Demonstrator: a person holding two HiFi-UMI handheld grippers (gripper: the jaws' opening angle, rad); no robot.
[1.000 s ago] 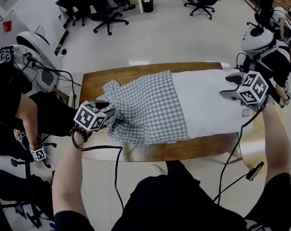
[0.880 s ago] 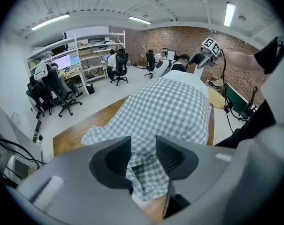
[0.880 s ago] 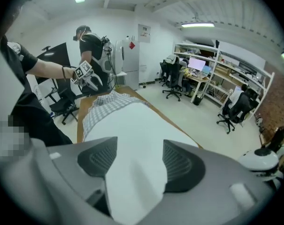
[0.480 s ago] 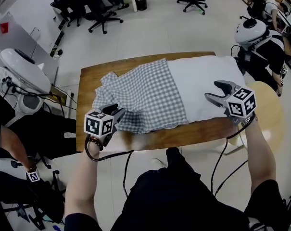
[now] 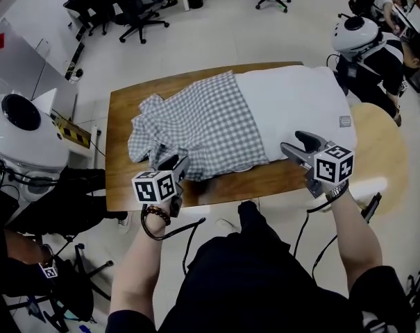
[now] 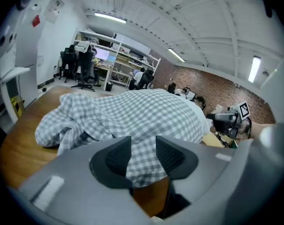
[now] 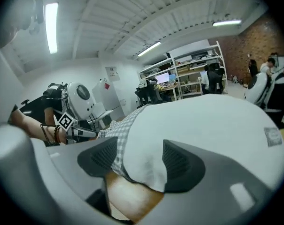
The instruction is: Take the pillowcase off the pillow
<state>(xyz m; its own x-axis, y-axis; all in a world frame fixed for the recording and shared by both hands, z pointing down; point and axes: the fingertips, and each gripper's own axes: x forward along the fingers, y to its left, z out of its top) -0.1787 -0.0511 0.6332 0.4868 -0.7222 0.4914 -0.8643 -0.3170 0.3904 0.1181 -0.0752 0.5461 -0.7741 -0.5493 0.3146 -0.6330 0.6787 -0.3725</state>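
A white pillow (image 5: pixel 293 106) lies on the wooden table (image 5: pixel 123 179), and a grey-checked pillowcase (image 5: pixel 196 120) covers its left half and lies bunched at the left end. My left gripper (image 5: pixel 173 165) is at the table's near edge, just in front of the pillowcase's near hem. In the left gripper view its jaws (image 6: pixel 142 149) stand apart, and the checked cloth (image 6: pixel 132 116) shows beyond them, not pinched. My right gripper (image 5: pixel 293 148) hovers at the near edge of the pillow's bare part. Its jaws (image 7: pixel 139 156) are open, and the pillow corner (image 7: pixel 146 172) shows between them, untouched.
A pale round stool (image 5: pixel 380 144) stands off the table's right end. A white robot head (image 5: pixel 22 127) and a seated person are at the left, another white robot (image 5: pixel 355 33) at the upper right. Office chairs (image 5: pixel 137 5) stand beyond the table.
Both grippers have drawn back to the table's near edge and rolled. The left came from the pillowcase's left end, the right from the pillow's right end. The jaw openings look unchanged.
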